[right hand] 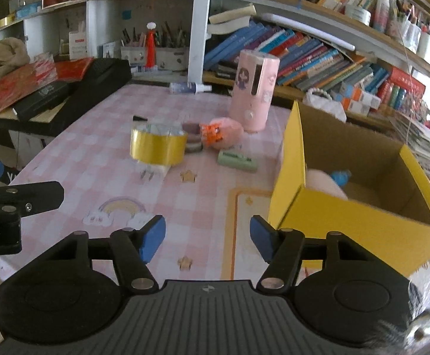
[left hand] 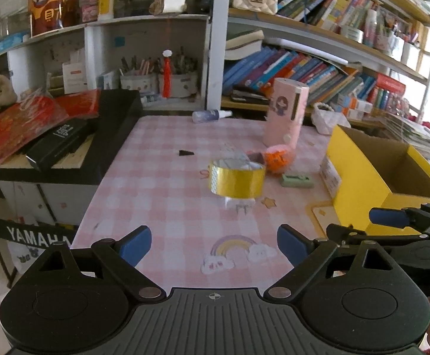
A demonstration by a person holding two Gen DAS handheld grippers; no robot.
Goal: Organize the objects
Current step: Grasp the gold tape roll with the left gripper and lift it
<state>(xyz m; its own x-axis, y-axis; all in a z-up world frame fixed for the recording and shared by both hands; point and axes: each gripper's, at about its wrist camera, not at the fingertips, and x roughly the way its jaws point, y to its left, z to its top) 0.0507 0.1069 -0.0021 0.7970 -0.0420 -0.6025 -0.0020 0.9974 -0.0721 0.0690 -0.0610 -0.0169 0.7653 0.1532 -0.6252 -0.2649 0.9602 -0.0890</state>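
Tape roll point(left hand: 236, 182) at twelve o'clock awaits pickup; box point(right hand: 362, 224) at three. Left gripper point(left hand: 214, 248) and right gripper point(right hand: 207, 238) both wide, empty. Next: approach, straddle, close.

tape roll point(left hand: 236, 182) left of box point(left hand: 360, 177) — on table point(left hand: 161, 183)

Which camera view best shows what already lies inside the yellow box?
The right wrist view: it looks into the yellow box, showing a pale rounded thing and something blue. The left wrist view shows only bare inner walls.
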